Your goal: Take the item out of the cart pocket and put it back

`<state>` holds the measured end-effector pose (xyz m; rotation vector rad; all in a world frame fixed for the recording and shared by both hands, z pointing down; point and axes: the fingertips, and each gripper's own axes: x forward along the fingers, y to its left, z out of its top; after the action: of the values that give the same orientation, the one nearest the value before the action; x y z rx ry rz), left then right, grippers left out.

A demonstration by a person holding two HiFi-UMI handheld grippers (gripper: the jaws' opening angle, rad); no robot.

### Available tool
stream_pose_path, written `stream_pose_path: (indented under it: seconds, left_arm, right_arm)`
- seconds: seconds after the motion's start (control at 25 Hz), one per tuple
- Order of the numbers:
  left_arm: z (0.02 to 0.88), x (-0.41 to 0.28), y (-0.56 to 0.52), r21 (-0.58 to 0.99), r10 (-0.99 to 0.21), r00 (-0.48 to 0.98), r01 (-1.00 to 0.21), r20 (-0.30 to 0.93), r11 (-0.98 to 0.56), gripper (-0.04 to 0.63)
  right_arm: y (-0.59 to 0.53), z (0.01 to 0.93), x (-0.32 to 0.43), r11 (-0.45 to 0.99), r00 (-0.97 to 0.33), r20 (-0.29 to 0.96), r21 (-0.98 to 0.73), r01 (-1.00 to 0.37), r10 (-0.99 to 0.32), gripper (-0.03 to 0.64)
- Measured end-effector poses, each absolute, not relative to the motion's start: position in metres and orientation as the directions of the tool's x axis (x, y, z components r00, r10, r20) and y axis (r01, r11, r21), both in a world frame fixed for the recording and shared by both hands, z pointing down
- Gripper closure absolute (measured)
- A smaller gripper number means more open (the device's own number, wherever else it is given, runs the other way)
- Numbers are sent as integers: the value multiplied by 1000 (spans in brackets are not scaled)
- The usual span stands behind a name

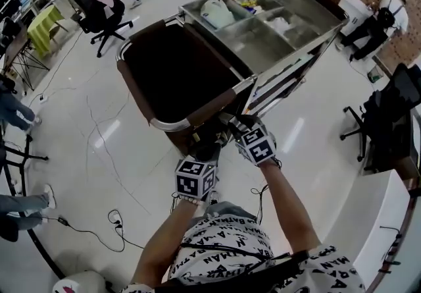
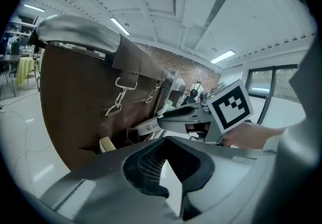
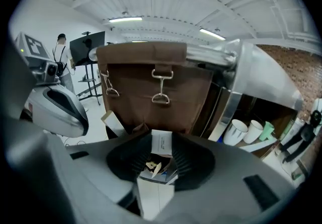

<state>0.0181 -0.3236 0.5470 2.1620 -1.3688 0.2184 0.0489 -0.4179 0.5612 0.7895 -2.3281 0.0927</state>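
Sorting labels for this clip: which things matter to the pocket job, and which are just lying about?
Job: cart pocket, papers in it, right gripper, left gripper.
Lying about: cups, white bag, office chair.
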Motion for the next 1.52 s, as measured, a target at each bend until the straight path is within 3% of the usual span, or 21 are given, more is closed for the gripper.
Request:
stream_pose_path:
  seconds: [0.48, 0.92, 1.32, 1.52]
  left_arm:
    - [570, 3, -327, 378, -787, 401, -896, 468, -232, 595]
    - [573, -6, -317, 386, -792, 386, -899, 474, -207, 595]
    - [563, -14, -282, 393, -780, 431, -882, 455, -258, 595]
    - [558, -33, -248, 424, -782, 452, -865, 428, -268, 595]
  right_arm:
    - [-444, 641, 13, 899, -517, 766, 177, -400, -381, 476]
    - [-443, 644, 14, 891, -490, 772, 214, -399, -405, 465]
    - [-420, 604, 33, 815, -499, 700, 209, -541, -511, 454]
    - [-365, 576, 50, 728, -562, 614, 29, -685, -553, 481]
